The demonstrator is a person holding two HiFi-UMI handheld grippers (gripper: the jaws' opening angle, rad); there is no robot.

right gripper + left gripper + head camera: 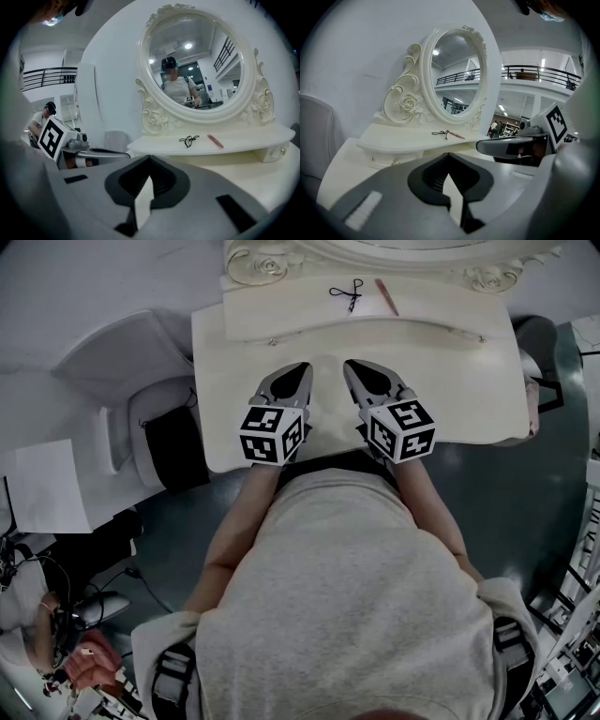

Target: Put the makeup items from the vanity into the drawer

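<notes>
Your left gripper (302, 369) and right gripper (350, 367): jaws clenched, empty, over the near table (459, 395). Black wire tool (347, 293) and pink stick (386, 297) lie on the far shelf (450, 320). Risk: both are thin and may skid from a shallow pinch.

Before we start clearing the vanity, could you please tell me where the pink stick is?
In the head view the pink stick lies on the vanity's raised shelf, right of centre, just right of the black scissor-like tool.

Both arms reached forward; the left gripper (298, 374) and right gripper (356, 371) sat side by side, jaws closed, holding nothing.
</notes>
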